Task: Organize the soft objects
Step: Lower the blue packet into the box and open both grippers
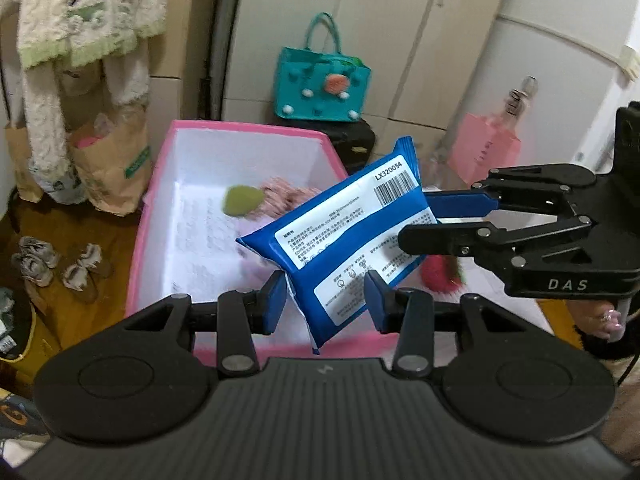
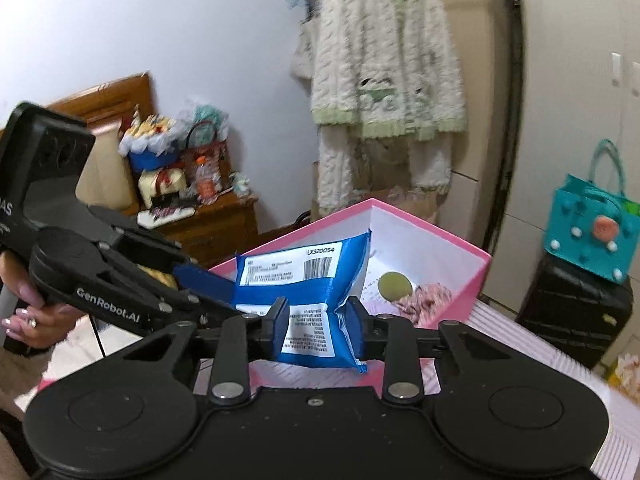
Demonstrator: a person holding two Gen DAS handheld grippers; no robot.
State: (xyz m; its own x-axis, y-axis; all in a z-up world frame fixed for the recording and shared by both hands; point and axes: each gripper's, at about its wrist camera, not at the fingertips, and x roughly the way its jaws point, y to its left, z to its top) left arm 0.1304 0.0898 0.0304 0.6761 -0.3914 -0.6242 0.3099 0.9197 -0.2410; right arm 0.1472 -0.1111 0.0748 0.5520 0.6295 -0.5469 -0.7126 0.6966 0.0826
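Behind, a cream sweater (image 2: 384, 64) hangs on the wall. Both claws clamp one soft blue plastic wipes packet (image 1: 344, 236): left claw (image 1: 326, 300) at one end, right claw (image 2: 318, 320) opposite, sharing its sagging weight above the pink-rimmed white storage box (image 1: 240, 128).

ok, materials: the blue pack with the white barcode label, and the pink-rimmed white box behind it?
Blue pack with white barcode label: looks like thin glossy plastic film; it creases and dents between the gripper pads and has crimped end seals. Probably a soft wipes or tissue pack, though the contents are not visible.
Pink-rimmed white box: straight, thin walls with a matte white inside; likely cardboard or fabric-covered board, can't say which.
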